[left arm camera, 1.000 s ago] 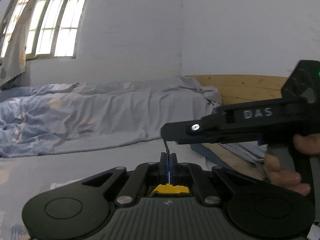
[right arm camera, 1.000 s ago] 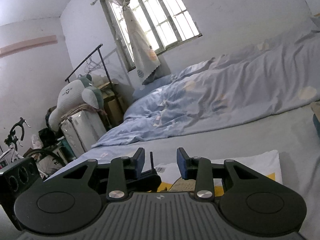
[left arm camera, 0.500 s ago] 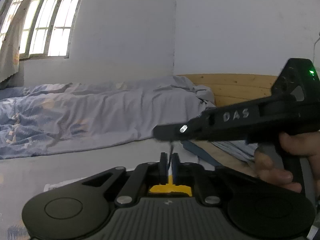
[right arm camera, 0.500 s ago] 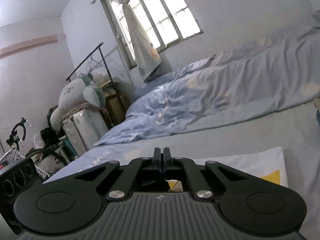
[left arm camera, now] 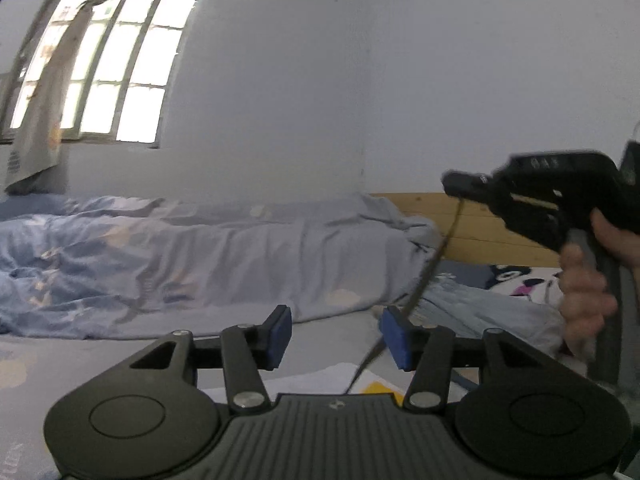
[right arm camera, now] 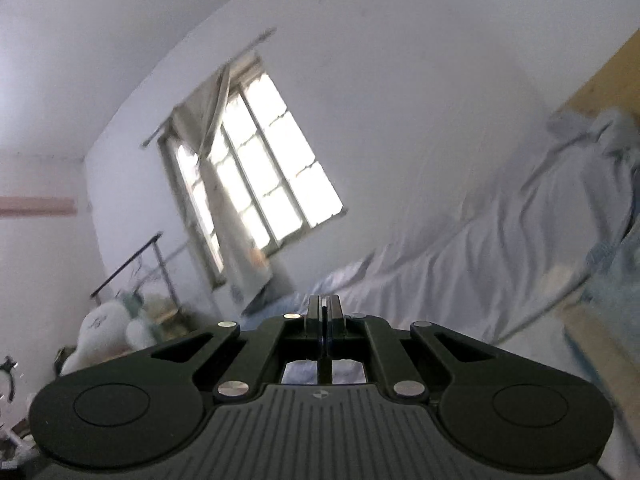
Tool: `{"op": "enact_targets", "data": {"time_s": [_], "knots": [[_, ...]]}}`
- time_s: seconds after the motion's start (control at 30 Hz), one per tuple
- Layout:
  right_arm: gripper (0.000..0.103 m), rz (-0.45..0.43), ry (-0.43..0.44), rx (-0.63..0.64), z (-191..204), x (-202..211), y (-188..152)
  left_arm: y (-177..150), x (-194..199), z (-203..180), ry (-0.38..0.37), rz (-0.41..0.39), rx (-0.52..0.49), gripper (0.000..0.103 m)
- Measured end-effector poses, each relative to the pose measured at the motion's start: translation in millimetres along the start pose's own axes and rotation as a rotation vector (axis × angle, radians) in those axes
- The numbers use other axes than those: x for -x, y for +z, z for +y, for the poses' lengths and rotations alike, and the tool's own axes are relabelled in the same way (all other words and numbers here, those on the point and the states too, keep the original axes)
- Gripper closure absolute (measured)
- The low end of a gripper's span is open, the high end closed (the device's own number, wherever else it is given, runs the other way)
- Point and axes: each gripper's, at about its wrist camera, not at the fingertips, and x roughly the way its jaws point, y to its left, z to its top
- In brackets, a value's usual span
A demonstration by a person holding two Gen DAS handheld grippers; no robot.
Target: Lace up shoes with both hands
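Note:
My left gripper [left arm camera: 336,332] has its blue pads [left arm camera: 280,334] apart and its jaws are opening. A dark shoelace [left arm camera: 434,262] runs slantwise through the gap close to the right pad, with neither pad pressing on it. The lace rises to the tip of my right gripper [left arm camera: 454,180], which a hand [left arm camera: 580,284] holds up at the right. In the right wrist view the right gripper [right arm camera: 323,308] is shut, tilted up toward the window, with the lace pinched between its pads. The shoe itself is hidden below the left gripper's body.
A bed with a rumpled blue-grey quilt [left arm camera: 200,264] fills the background, with a wooden headboard [left arm camera: 472,224] at the right. A white sheet with a yellow patch [left arm camera: 376,388] lies under the left gripper. A window [right arm camera: 260,184], clothes rail [right arm camera: 128,264] and plush toy [right arm camera: 104,332] stand to the left.
My left gripper went from shut on the lace to open. My right gripper closed on the lace, then rose and tipped upward, drawing the lace up to the right.

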Motion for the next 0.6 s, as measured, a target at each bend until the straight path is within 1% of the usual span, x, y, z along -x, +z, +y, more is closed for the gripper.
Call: {"op": "enact_targets", "data": {"time_s": [0.03,0.1,0.17,0.23,0.33,0.43,0.6], "knots": [[0.101,-0.001,0.009,0.003,0,1,4,0,-1,-3,-0.009,0.002,-0.006,0.052],[0.101,0.037,0.020,0.017,1,-2,4,0,-4,-9,-0.016,0.009,-0.022,0.052],[0.101,0.115,0.037,0.037,4,-9,-4,0,-9,-14,-0.016,0.018,-0.039,0.052],[0.101,0.204,0.057,0.055,9,-18,-16,0,-13,-18,-0.022,0.025,-0.035,0.052],[0.101,0.283,0.095,0.058,15,-23,-27,1,-17,-22,-0.052,0.021,-0.010,0.052],[0.101,0.318,0.129,0.052,17,-21,-32,1,-20,-24,-0.082,0.014,0.017,0.052],[0.101,0.341,0.136,0.079,20,-19,-35,2,-23,-20,-0.113,0.000,0.067,0.052]]}}
